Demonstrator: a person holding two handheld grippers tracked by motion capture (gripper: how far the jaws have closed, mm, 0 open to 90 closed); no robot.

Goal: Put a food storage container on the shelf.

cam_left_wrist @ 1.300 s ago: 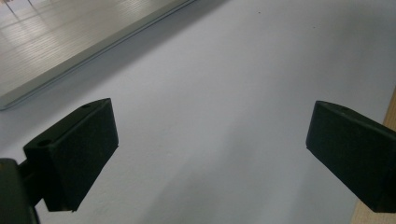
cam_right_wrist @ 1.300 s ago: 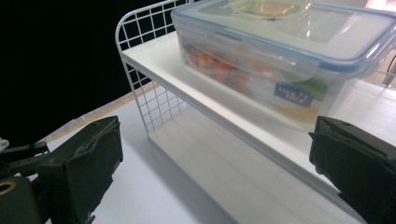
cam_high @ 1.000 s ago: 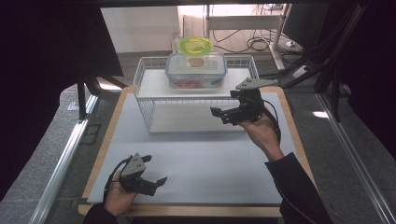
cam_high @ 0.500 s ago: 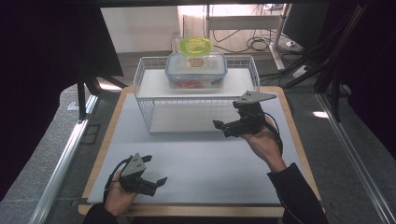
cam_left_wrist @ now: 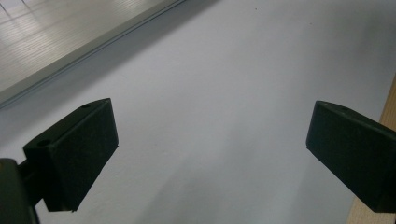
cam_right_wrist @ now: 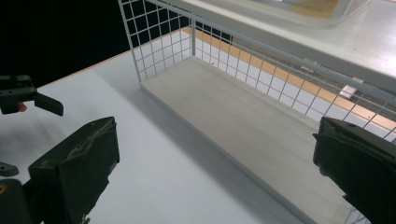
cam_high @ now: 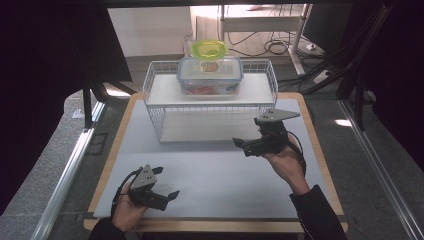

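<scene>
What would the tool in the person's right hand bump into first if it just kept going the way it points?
Probably the lower shelf board of the white wire rack. The right tool, jaws open and empty, points down at that board with bare white tabletop before it. Aimed lower, it might touch the tabletop first.

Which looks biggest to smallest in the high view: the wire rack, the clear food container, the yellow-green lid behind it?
1. Wire rack, by far the widest.
2. Clear food container, on the rack's top shelf.
3. Yellow-green lid, smallest; it sits farther back and partly hidden, so its look may understate it.
</scene>
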